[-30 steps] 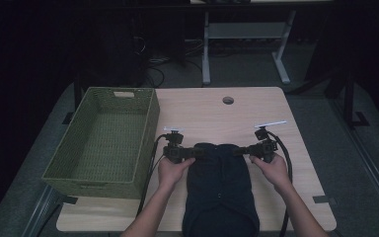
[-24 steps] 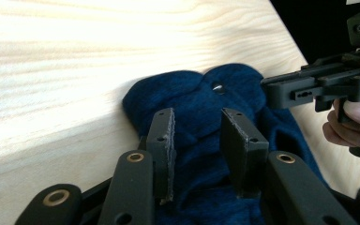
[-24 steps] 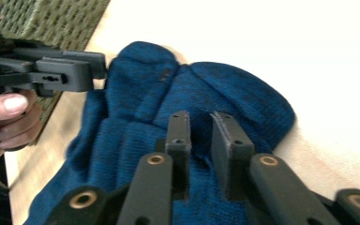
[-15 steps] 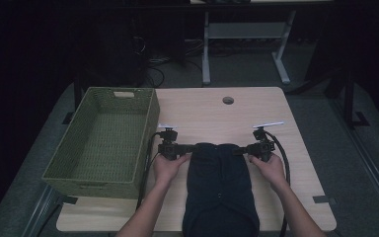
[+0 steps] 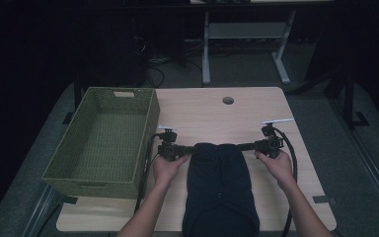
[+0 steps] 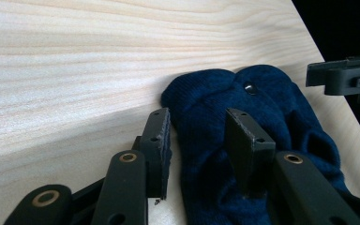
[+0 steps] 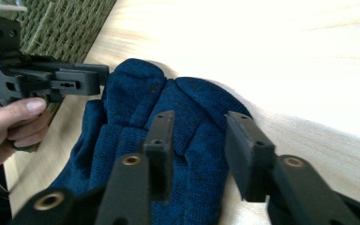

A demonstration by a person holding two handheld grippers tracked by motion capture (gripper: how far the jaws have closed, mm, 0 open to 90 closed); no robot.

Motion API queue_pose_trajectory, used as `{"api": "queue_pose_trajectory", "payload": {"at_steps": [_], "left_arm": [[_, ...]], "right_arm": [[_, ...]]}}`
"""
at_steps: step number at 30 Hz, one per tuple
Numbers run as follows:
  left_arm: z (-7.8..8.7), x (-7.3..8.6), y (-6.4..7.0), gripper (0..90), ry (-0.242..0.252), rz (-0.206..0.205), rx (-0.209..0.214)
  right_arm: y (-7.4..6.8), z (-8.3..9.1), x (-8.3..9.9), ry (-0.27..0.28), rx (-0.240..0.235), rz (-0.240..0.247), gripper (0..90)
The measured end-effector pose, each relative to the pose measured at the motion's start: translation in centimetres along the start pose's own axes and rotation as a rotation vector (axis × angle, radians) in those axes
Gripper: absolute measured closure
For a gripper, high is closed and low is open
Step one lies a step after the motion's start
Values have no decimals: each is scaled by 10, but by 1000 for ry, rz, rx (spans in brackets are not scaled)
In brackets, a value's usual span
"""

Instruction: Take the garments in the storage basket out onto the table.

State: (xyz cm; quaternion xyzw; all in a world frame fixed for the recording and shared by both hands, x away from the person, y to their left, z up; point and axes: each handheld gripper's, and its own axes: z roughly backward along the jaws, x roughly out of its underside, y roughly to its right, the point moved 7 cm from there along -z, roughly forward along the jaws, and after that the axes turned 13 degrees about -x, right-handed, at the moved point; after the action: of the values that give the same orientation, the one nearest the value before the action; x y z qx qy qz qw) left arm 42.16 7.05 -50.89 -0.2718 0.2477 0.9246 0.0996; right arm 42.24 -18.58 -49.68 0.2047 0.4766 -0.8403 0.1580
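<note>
Blue garment point(image 5: 219, 185) flat on table point(image 5: 207, 111); both grippers' jaws apart at its top corners

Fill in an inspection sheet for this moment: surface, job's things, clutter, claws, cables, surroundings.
Surface: light wooden table, with a round hole near its far edge.
Job's things: dark blue knitted garment lying flat between the hands, reaching the near table edge; small snap button near its far end.
Clutter: nothing seen beyond an empty green woven basket at the table's left.
Claws: left claw open, jaws on either side of the garment's far corner; right claw open over the opposite corner.
Cables: black cable trails from the right claw; another runs from the left claw beside the basket.
Surroundings: dark room; white desk frame behind, cables on the floor.
</note>
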Motion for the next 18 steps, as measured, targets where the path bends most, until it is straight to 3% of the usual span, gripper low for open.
{"api": "queue_pose_trajectory", "payload": {"at_steps": [6, 18], "left_arm": [[-5, 1, -1, 594, -12, 12, 5], [-10, 3, 3, 588, -31, 21, 35]], "right_arm": [[9, -9, 4, -47, 12, -26, 537], [16, -16, 7, -67, 18, -57, 622]]}}
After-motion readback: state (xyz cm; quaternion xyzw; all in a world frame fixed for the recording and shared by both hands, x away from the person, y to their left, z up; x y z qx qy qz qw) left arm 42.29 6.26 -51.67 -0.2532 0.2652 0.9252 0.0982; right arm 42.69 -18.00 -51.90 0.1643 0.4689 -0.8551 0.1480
